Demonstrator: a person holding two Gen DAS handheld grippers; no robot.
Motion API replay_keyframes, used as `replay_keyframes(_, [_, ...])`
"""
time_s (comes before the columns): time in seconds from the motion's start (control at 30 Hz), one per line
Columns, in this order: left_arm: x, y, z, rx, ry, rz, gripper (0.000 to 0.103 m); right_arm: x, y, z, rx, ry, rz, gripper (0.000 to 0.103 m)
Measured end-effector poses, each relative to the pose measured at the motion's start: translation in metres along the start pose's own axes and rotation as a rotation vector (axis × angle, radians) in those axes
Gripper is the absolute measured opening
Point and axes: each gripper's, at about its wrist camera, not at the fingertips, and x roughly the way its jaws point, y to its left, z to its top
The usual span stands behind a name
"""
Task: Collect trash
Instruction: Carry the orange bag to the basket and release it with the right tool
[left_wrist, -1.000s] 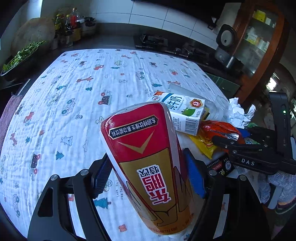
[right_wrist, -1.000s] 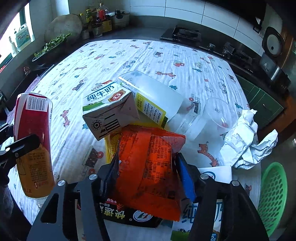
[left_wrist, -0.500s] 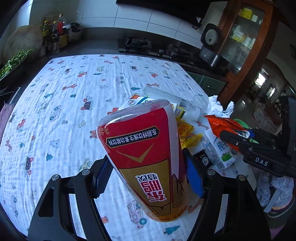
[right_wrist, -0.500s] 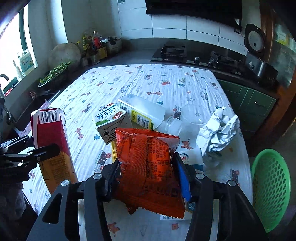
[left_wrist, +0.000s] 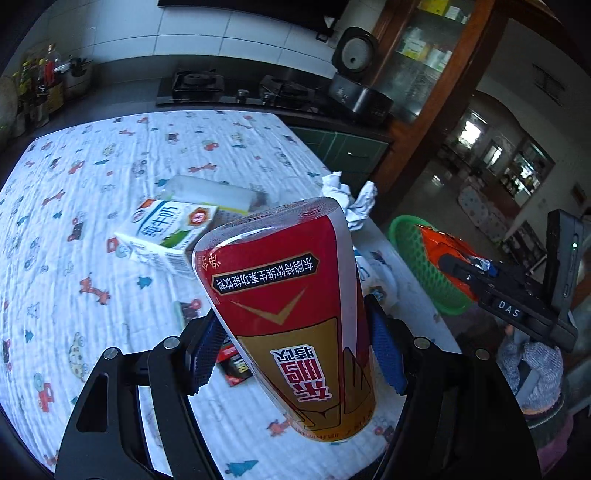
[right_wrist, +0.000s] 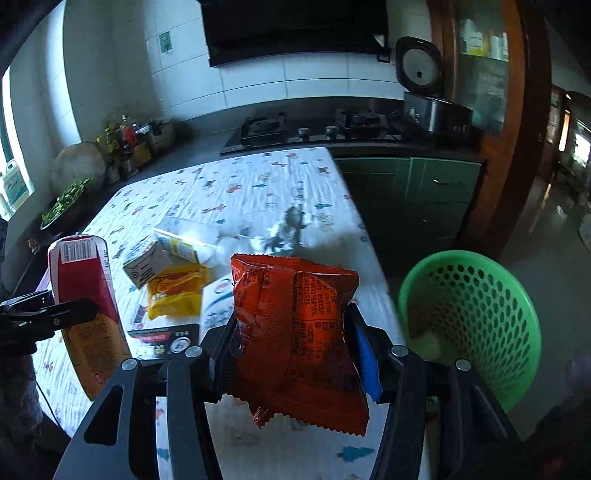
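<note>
Between left jaws: bottle (left_wrist: 291, 317), clenched | between right jaws: orange bag (right_wrist: 299, 332), clenched, basket (right_wrist: 472, 321) just right of them | beyond jaws on counter (right_wrist: 258, 184): carton (right_wrist: 146, 267), yellow wrapper (right_wrist: 173, 291), crumpled paper (left_wrist: 351, 199) left.

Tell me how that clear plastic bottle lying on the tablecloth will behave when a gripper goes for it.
The clear plastic bottle lies on its side on the tablecloth, so a nudge would probably roll it. It looks empty, so likely light and easy to lift. Its thin, smooth wall may dent and slip under the pads; gripping across its middle seems safest.
</note>
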Motion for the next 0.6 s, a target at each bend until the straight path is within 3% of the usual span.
replay_keyframes(0.33, [0.044, -0.07, 0.022, 0.072, 0.039, -0.098, 0.07, -0.014, -0.097, -0.024, 0.126, 0.006, -0.13, 0.053])
replay_keyframes(0.6, [0.075, -0.108, 0.037, 0.104, 0.072, -0.126, 0.07, -0.004, -0.146, -0.035, 0.195, 0.021, -0.163, 0.057])
